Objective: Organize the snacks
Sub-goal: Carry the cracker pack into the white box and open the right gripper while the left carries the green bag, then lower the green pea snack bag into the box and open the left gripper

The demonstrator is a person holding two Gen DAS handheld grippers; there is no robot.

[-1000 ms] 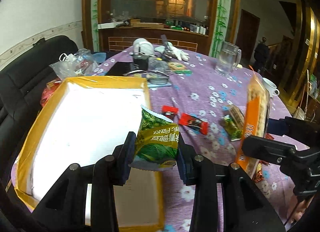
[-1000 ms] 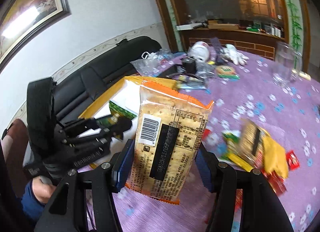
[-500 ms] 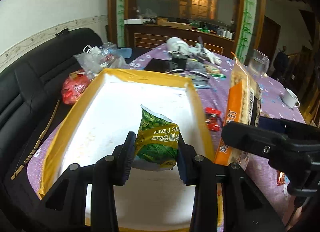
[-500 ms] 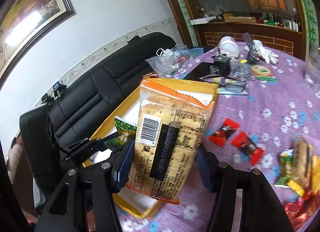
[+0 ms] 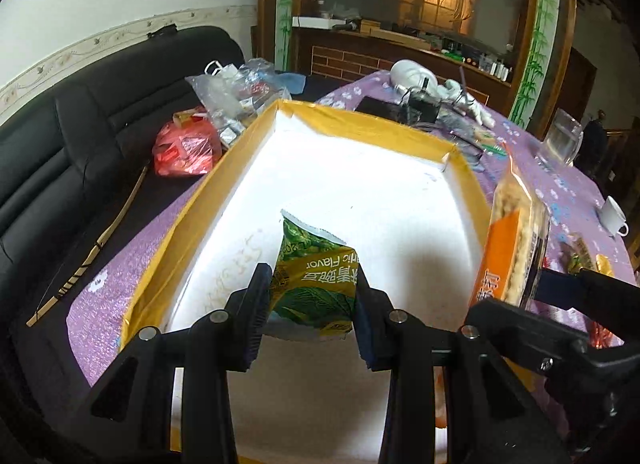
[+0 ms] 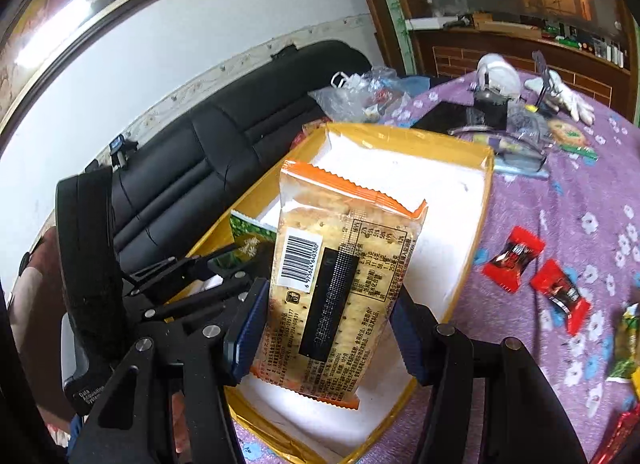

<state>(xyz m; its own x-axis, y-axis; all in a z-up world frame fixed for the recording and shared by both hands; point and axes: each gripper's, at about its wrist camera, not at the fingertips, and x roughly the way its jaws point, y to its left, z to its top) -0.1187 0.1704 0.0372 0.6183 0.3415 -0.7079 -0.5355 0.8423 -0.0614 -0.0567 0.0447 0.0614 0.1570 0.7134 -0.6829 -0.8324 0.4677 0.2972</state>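
My left gripper (image 5: 310, 318) is shut on a small green snack packet (image 5: 314, 280) and holds it upright over the white inside of a yellow-rimmed box (image 5: 188, 219). My right gripper (image 6: 328, 326) is shut on an orange cracker pack (image 6: 340, 280), barcode side toward the camera, above the box (image 6: 472, 232) near its right wall. In the left wrist view the cracker pack (image 5: 514, 240) stands edge-on over the box's right rim. In the right wrist view the left gripper (image 6: 224, 260) with the green packet (image 6: 250, 234) shows to the left.
Two red candies (image 6: 514, 256) (image 6: 562, 294) and more wrappers (image 6: 628, 344) lie on the purple flowered tablecloth (image 6: 580, 191) right of the box. Plastic bags (image 5: 188, 147) sit on a black sofa (image 5: 60, 143) at left. A glass jug (image 5: 560, 139), a white cup (image 5: 612, 215) and clutter stand farther back.
Both grippers have moved left from over the tablecloth to over the box, each still holding its packet. The cracker pack now hangs above the box's right side.
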